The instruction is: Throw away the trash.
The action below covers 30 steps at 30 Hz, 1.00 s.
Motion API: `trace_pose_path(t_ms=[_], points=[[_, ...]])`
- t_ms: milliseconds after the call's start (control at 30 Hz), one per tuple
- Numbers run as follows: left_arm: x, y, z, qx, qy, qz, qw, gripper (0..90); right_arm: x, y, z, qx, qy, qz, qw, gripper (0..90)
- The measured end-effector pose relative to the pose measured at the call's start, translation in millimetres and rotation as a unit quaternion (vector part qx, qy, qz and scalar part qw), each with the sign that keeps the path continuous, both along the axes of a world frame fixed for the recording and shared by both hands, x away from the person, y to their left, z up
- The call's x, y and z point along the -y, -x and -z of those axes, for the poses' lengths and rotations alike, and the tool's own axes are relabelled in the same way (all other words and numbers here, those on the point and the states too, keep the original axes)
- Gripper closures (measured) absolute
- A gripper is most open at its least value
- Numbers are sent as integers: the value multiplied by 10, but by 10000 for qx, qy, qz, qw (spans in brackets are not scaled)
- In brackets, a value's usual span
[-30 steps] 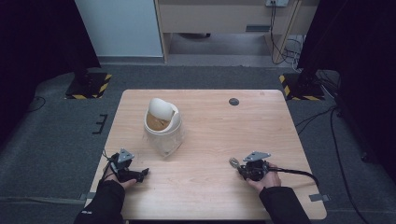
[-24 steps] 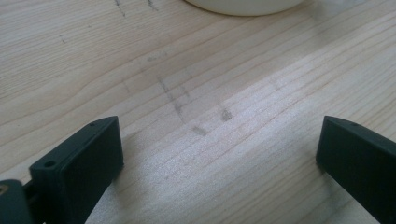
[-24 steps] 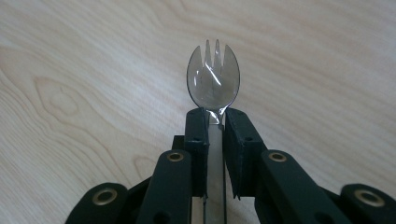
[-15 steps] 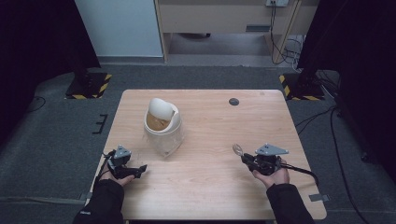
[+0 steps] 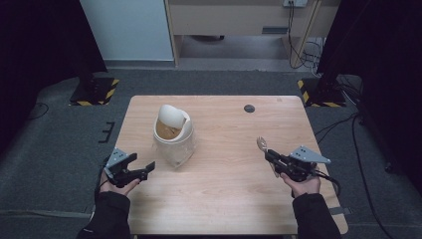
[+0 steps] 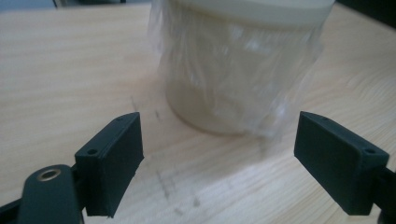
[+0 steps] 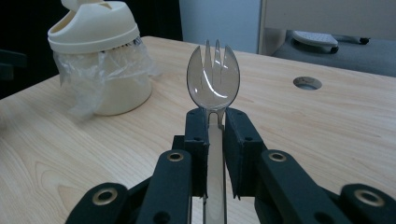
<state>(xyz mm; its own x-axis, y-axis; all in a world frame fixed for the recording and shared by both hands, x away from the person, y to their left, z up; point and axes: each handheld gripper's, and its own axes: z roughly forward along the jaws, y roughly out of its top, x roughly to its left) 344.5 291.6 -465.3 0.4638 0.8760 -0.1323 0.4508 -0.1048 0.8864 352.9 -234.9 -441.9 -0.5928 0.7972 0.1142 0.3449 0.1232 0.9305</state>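
Fingers [image 7: 243, 140] of the right gripper [image 5: 271, 158] are closed on the handle of a clear plastic spork [image 7: 214, 84], whose pronged bowl stands up past the fingertips; in the high view the spork [image 5: 261, 144] sits right of centre, pointing toward the upper left of the frame. That hand [image 5: 300, 183] comes in from the lower right, forearm sleeved in black, the gripper angled up and leftward just above the surface [image 5: 229, 199]. Left of centre stands a cream bin [image 5: 173, 137] with a domed swing lid and a clear plastic liner bunched round its body. The left gripper [image 5: 142, 169], at lower left, points at the bin's base, held by the left hand [image 5: 115, 181]; its fingers [image 6: 112, 158] are spread wide apart, holding nothing, with the bin [image 6: 238, 65] close ahead between them. Light wood grain covers the surface, with a round dark grommet [image 5: 249, 108] near its far edge. Grey carpet [image 5: 59, 144], black curtains and yellow-striped stand bases surround it.
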Motion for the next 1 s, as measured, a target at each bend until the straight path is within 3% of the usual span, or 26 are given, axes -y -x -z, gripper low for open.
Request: trace_pose_path(t_ms=[133, 167, 333, 433, 567, 667, 700, 1000], points=[[-19, 46, -178, 397, 242, -96, 9989, 152, 42, -2, -56, 138, -70, 54, 9999, 801], [-28, 68, -268, 564, 424, -141, 9974, 161, 47, 0, -90, 253, -67, 24, 9997, 801], [-14, 116, -459, 785, 732, -224, 9940, 173, 14, -10, -168, 395, -211, -102, 9989, 801], [73, 164, -655, 1022, 874, -117, 9908, 180, -36, -30, -303, 627, -332, -221, 9972, 801], [178, 165, -774, 1143, 1003, 13, 9884, 192, -83, -49, -405, 782, -452, -305, 9954, 801], [315, 145, -878, 1290, 1109, 159, 9853, 202, -144, -65, -485, 893, -522, -401, 9938, 801], [417, 138, -934, 1382, 1166, 229, 9833, 213, -196, -66, -520, 964, -604, -460, 9924, 801], [795, 91, -1036, 1391, 1314, 564, 9799, 248, -420, -11, -565, 1067, -623, -809, 9890, 801]])
